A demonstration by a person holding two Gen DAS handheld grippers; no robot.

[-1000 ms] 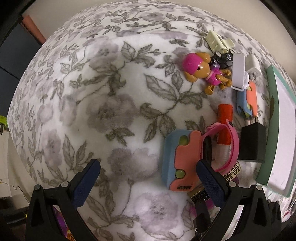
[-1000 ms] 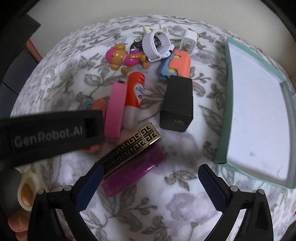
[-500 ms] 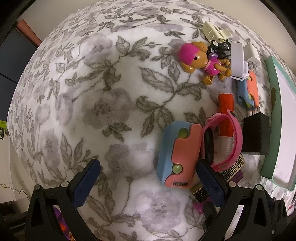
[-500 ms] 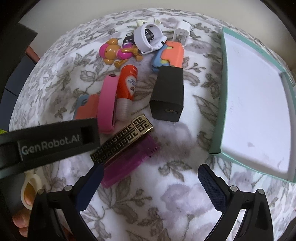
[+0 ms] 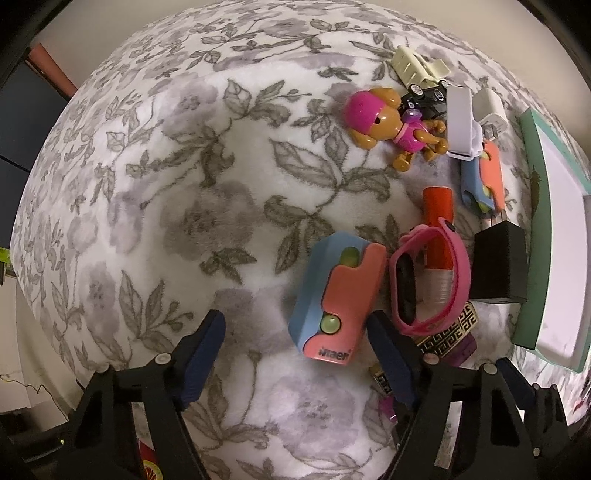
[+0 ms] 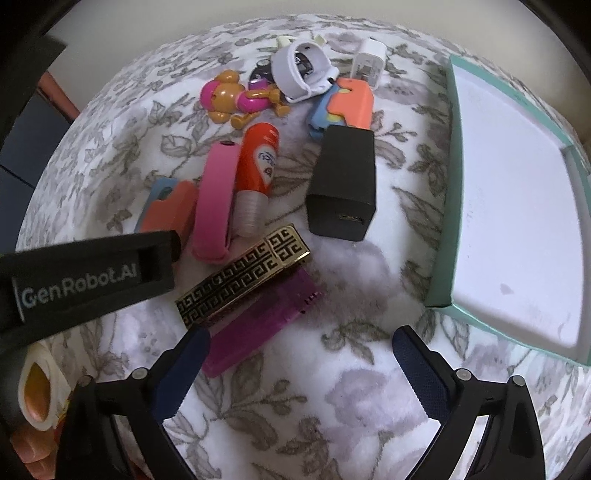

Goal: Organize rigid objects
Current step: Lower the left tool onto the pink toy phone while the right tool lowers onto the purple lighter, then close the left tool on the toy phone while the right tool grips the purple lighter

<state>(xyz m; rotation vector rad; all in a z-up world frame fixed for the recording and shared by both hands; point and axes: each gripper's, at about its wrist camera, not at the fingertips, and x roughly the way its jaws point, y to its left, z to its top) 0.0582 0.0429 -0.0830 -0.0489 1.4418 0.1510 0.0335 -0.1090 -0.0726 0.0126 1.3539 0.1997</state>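
Just beyond the spread left gripper [image 5: 295, 349] lies a blue-and-coral case [image 5: 338, 291] on floral blanket [image 5: 184, 192]; right gripper [image 6: 301, 363] also spread.

black strap [image 6: 85, 275]: "GenRobot.AI" | blue-and-coral case [image 5: 338, 295]: "maer", first letter unclear

The setting looks like a home, likely a bedroom or living room. The work surface is a plush floral blanket [image 5: 207, 206] in grey and white, soft like bedding. Household odds and ends lie scattered on it: a toy puppy figure [image 5: 388, 129], a pink wristband [image 6: 216, 201], a black charger block [image 6: 343, 184] and a white plug adapter [image 6: 369, 64]. A plain pale wall [image 6: 147, 22] rises behind.
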